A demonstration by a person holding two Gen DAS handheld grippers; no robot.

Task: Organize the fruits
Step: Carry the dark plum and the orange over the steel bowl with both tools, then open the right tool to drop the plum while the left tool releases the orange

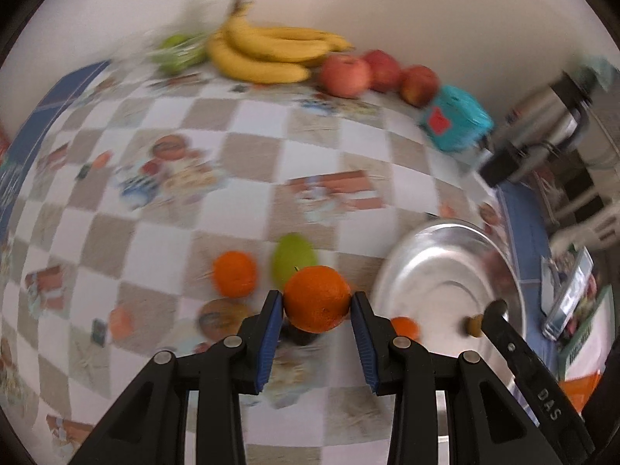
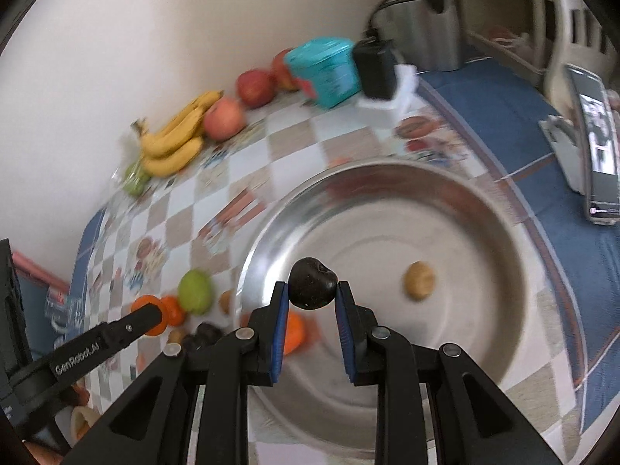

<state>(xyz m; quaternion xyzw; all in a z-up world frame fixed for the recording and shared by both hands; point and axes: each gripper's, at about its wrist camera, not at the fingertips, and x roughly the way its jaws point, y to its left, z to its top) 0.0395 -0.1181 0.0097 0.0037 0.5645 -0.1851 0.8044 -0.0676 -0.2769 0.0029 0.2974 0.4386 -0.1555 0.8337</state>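
My left gripper (image 1: 317, 296) is shut on a large orange (image 1: 316, 306), held above the checkered tablecloth just left of the steel bowl (image 1: 438, 267). On the cloth below lie another orange (image 1: 235, 279), a green pear (image 1: 293, 257) and a smaller orange (image 1: 405, 327). My right gripper (image 2: 312, 286) is shut on a dark plum (image 2: 312, 290) over the near left part of the steel bowl (image 2: 387, 224). A small brown fruit (image 2: 418, 281) lies inside the bowl. In the right wrist view, the left gripper's finger (image 2: 143, 317) shows at the left, by the pear (image 2: 195, 290).
Bananas (image 1: 271, 54), three red apples (image 1: 345, 75) and bagged green fruit (image 1: 178, 52) line the wall. A teal box (image 1: 455, 118) and a black adapter (image 2: 376, 68) stand near the back. A phone (image 2: 596, 147) sits to the right. Dark plums (image 2: 203, 335) lie left of the bowl.
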